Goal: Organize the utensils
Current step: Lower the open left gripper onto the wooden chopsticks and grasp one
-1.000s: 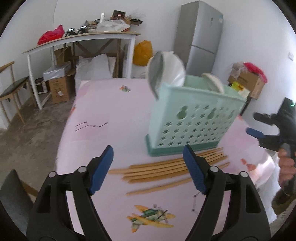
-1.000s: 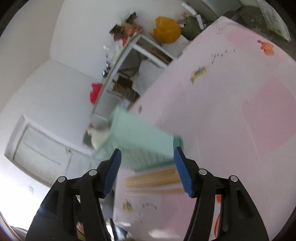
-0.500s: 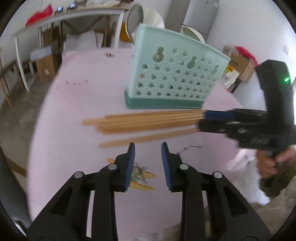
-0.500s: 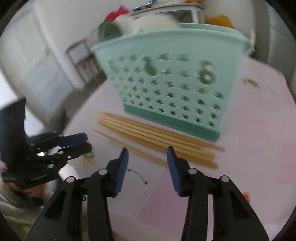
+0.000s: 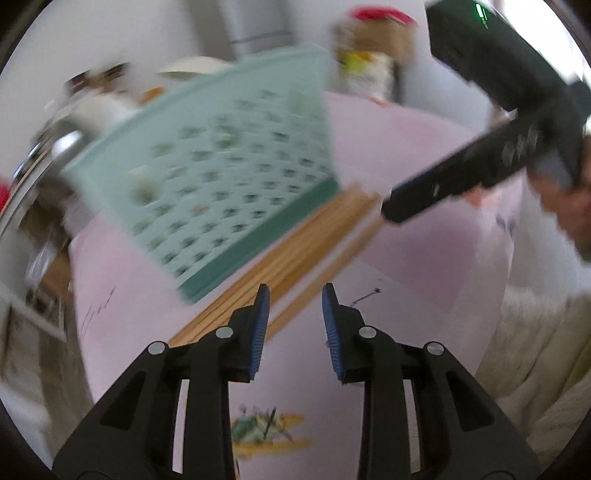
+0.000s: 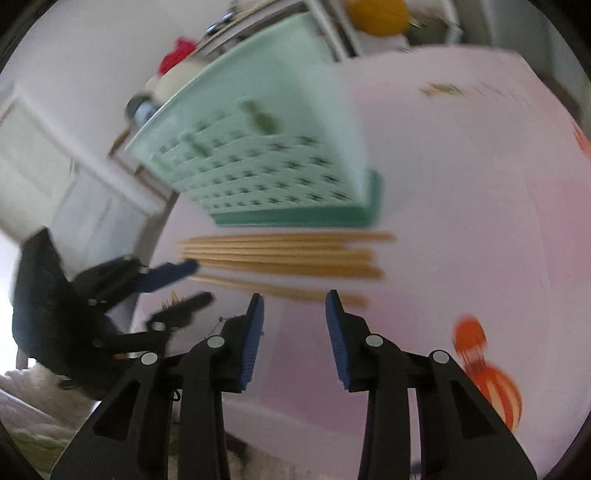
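Several wooden chopsticks (image 5: 295, 254) lie side by side on the pink table in front of a mint green perforated utensil basket (image 5: 221, 173). My left gripper (image 5: 293, 310) is open and empty, its tips just above the near ends of the chopsticks. My right gripper (image 6: 293, 314) is open and empty, just short of the nearest chopstick (image 6: 280, 290); the bundle (image 6: 284, 254) lies beyond, before the basket (image 6: 269, 162). Each gripper shows in the other's view: the right one (image 5: 391, 210) at the chopsticks' far end, the left one (image 6: 192, 284) at their left end.
White spoons or ladles (image 5: 188, 68) stand in the basket. The pink tablecloth (image 6: 461, 184) carries printed pictures. A cluttered white table, boxes and an orange bag (image 6: 376, 14) stand in the room behind. Both views are motion-blurred.
Both grippers have come down close to the chopsticks from opposite ends. The left gripper narrowed from wide open, then opened slightly. The right gripper narrowed from wide open.
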`<state>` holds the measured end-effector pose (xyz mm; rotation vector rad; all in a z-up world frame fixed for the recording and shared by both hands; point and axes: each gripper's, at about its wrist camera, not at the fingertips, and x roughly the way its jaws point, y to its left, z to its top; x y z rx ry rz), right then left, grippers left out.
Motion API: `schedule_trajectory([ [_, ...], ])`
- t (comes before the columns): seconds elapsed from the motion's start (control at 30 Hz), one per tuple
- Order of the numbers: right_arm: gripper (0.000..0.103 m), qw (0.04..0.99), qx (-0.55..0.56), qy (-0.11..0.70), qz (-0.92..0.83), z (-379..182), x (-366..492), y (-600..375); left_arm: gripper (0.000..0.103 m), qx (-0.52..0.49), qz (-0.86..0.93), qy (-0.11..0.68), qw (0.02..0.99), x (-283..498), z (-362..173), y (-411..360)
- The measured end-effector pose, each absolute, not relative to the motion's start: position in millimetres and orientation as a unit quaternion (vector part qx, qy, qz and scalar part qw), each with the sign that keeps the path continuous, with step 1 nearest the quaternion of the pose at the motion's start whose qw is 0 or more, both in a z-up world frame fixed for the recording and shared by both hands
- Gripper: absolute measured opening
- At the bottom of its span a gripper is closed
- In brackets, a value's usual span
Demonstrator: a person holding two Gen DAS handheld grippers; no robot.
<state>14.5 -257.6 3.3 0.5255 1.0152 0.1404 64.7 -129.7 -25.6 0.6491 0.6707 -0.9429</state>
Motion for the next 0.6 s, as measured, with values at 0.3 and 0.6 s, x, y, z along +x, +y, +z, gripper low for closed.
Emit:
schedule_trajectory([
  [0.3,0.035,0.828,0.317,0.460,0.041,-0.3,-23.5,-290.9,0.022,0.318,-0.483,0.358,0.733,80.6,-38.4,-155.6],
  [0.6,0.035,0.827,0.332,0.452,0.049,-1.0,-21.7,-302.5,0.007,0.269,-0.478,0.434,0.715,69.4,-36.3,-140.5],
])
